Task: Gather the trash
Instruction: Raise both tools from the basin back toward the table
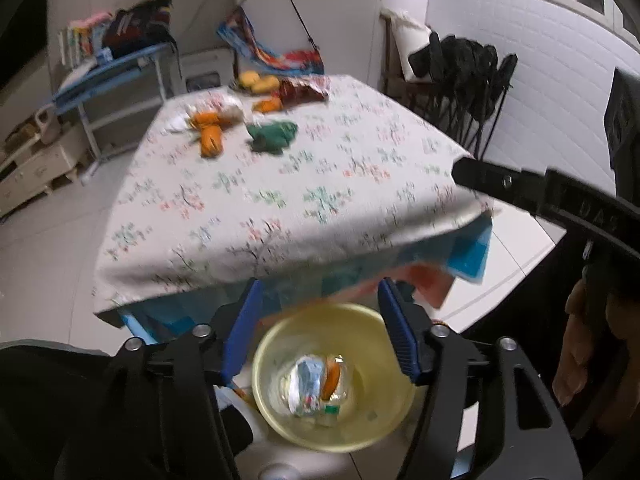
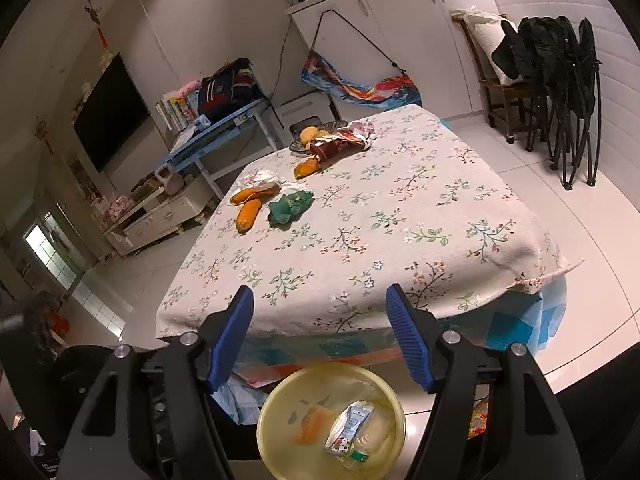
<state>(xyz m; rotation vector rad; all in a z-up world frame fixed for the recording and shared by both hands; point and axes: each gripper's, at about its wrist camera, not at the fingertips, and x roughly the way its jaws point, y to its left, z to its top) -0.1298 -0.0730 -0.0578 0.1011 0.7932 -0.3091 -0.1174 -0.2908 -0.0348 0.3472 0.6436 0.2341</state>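
Both claws wide, empty: left claw (image 1: 320, 328), right claw (image 2: 320, 332) over yellow bin (image 2: 332, 420), bottom centre. Risk: far wrappers (image 2: 248, 208) upper-left on table (image 2: 400, 220), overreach drags cloth.

The table (image 1: 280, 184) with its floral cloth is seen from just off its near edge in both wrist views, each angled downward along blue-padded fingers. The yellow bin (image 1: 332, 380) is framed close below in the left view; the same bin (image 2: 332, 420) and table (image 2: 380, 232) are shared by the right view, held slightly higher and sharper.
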